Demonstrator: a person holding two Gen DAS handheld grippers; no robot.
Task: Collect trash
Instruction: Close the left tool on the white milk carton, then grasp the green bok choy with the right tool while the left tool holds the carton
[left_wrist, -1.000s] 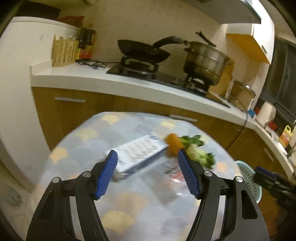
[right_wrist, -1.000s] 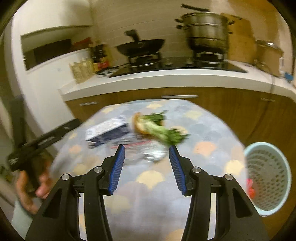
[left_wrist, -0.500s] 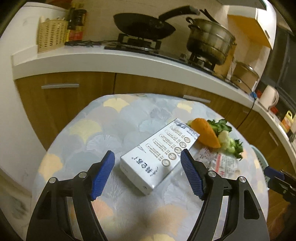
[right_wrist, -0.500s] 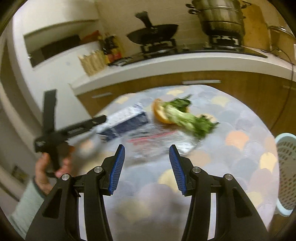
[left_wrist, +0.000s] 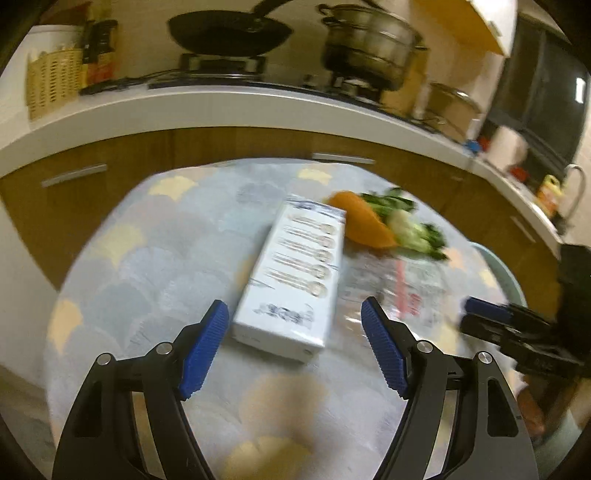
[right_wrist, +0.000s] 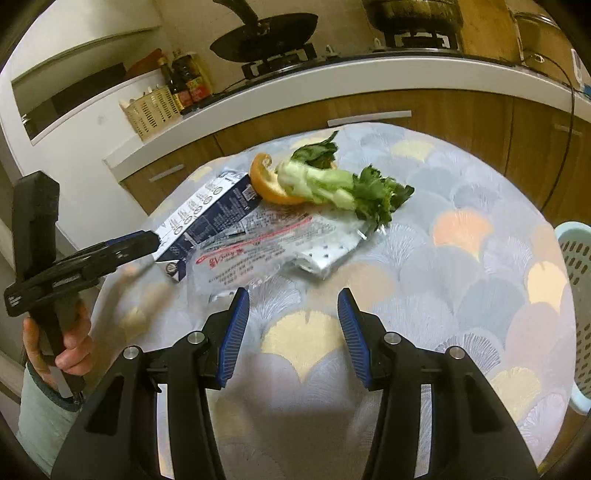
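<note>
Left hand (right_wrist: 61, 354): fist wrapped around black handle, pale sleeve at wrist, tool pitched down toward table (right_wrist: 461, 295).
Left gripper (left_wrist: 293, 345): jaws spread wide, blue pads flanking near end of white carton (left_wrist: 295, 273); no contact visible, nothing held.
White carton: flat on patterned tablecloth, long axis running away from left gripper.
Clear plastic wrapper (right_wrist: 266, 251): flat on cloth, right of carton, edge tucked against it.
Orange peel (right_wrist: 271, 184), leafy green stalk (right_wrist: 332, 184): beyond wrapper, touching each other.
Right gripper (right_wrist: 291, 332): angled down over table, jaws partly apart, empty, pads just short of wrapper's near edge.
Pale blue basket (right_wrist: 576, 302): beyond table's right edge.
</note>
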